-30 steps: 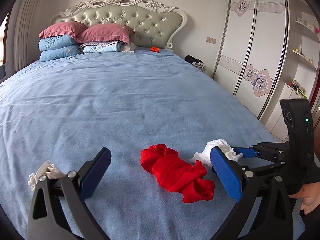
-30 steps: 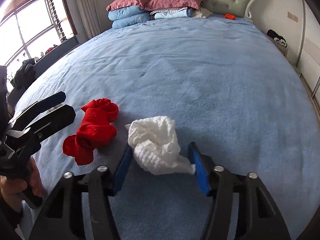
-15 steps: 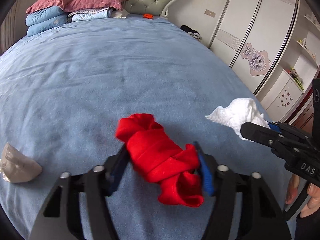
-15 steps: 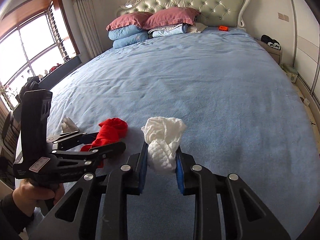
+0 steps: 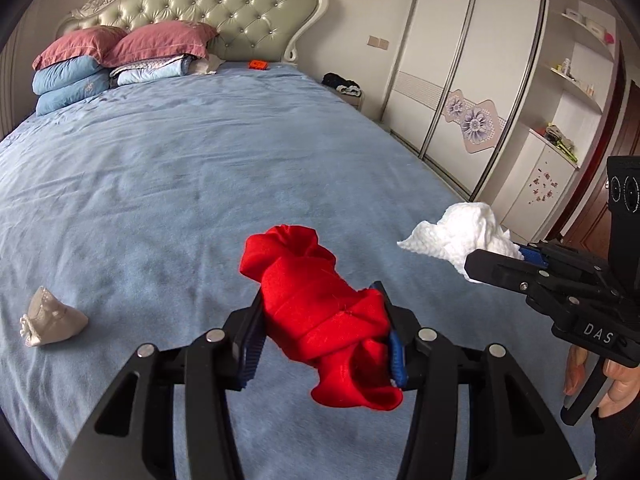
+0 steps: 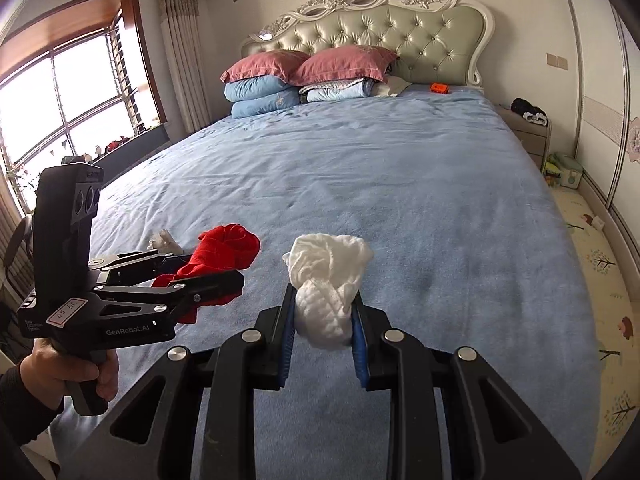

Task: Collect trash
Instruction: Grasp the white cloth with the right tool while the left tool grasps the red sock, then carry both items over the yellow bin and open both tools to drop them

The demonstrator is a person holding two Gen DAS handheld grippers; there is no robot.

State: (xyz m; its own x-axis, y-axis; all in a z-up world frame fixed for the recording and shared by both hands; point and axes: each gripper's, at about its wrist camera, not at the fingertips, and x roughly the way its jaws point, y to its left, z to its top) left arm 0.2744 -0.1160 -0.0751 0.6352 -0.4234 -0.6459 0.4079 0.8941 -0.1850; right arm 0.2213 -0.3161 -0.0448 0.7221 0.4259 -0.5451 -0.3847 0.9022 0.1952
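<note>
Nearest, left gripper (image 5: 324, 332) clenched on red cloth (image 5: 316, 304); its tail droops and may slip. At 2 o'clock, right gripper (image 6: 323, 330) clenched on white wad (image 6: 328, 280). At 9 o'clock, beige scrap (image 5: 50, 318) uncollected on bed (image 5: 200, 168).

**A bedroom in a home**

A wide bed (image 6: 400, 184) with a blue cover fills most of the room. At its head stands a tufted, pale green headboard (image 6: 400, 36) in a carved white frame, with pink and blue pillows (image 6: 288, 80) stacked against it toward the left corner. A sliding-door wardrobe (image 5: 460, 80) with flower panels lines the wall along the bed's right edge, open shelves (image 5: 580, 60) beside it. A nightstand (image 6: 528, 132) sits by the head, a curtained window (image 6: 80, 92) on the opposite side, and a patterned play mat (image 6: 600, 280) covers the floor.
</note>
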